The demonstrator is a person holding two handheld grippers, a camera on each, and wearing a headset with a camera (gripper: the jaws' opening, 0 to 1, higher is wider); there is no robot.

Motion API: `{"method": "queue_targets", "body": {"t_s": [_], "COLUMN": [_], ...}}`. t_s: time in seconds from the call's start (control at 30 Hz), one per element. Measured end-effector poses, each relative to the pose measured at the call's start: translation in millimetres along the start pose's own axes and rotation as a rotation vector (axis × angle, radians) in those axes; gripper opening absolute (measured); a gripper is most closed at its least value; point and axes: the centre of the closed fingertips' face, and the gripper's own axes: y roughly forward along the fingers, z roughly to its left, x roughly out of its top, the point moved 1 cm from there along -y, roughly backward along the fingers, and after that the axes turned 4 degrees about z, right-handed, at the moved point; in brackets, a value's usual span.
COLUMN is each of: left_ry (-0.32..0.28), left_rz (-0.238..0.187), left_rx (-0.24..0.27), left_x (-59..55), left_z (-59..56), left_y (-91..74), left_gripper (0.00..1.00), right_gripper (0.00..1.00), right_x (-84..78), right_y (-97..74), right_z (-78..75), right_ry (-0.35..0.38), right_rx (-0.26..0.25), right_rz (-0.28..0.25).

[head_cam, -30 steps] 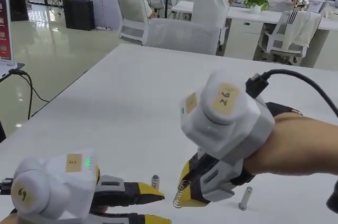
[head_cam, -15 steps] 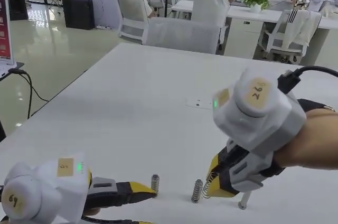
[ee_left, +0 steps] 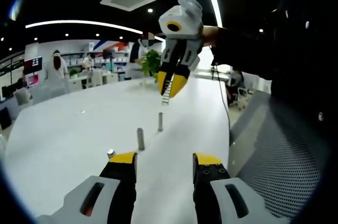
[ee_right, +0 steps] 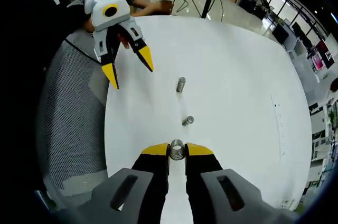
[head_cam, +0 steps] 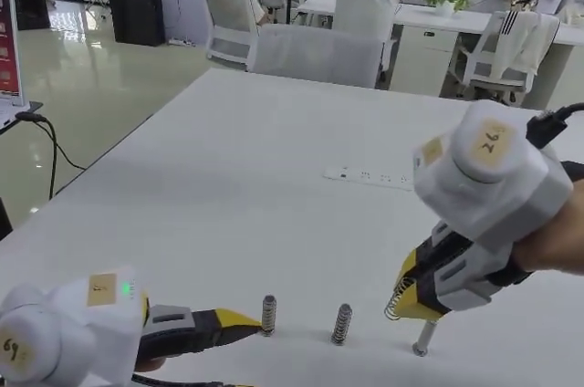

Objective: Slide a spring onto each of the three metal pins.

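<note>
– Spring (head_cam: 397, 297), the loose one, is in your right gripper (head_cam: 412, 303). It's pinched between the yellow jaws, which stand closed down to the width of the coil. It hangs tilted, with its lower end poking out past the tips.

– And where's that against the pins?

– Just above and a touch left of the bare pin (head_cam: 423, 339), the right-hand one in the row along the near edge of the white surface (head_cam: 274, 150). Coil and pin are apart, no contact. In your right gripper view the coil sits end-on between the two tips.

– The other two pins?

– Left pin (head_cam: 268, 314) and middle pin (head_cam: 341, 323) each stand upright with a coil around them.

– And the other side?

– Your left gripper (ee_left: 163, 156) is down low by the near edge, at the left end of the row. Its jaws are parted wide with nothing between them. They point along the line of pins, and one yellow tip is just beside the left pin.
</note>
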Motion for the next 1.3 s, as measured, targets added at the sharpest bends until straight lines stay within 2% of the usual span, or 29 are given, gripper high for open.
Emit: {"method": "queue_targets", "body": {"t_s": [0.37, 0.57, 0.93, 1.3], "left_ry": [-0.018, -0.017, -0.017, -0.018], "left_rz": [-0.005, -0.007, -0.004, 0.001], "left_rx": [0.013, 0.015, 0.015, 0.014], "left_x": [-2.8, -2.3, -3.6, -5.0], "left_z": [0.1, -0.7, -1.0, -0.5], "left_y": [-2.4, -2.5, -2.8, -2.9], "left_gripper": [0.38, 0.38, 0.38, 0.38], "right_gripper": [0.08, 0.08, 0.08, 0.08], "right_x": [-25.9, -41.4, -59.0, -60.8], "right_y": [-1.9, 5.4, 22.8, 32.4], "right_z": [-23.5, -32.1, -37.0, -37.6], "right_ry": [0.057, 0.077, 0.094, 0.105], "right_rx": [-0.041, -0.049, -0.037, -0.022], "right_rz": [0.052, 0.091, 0.122, 0.125]}}
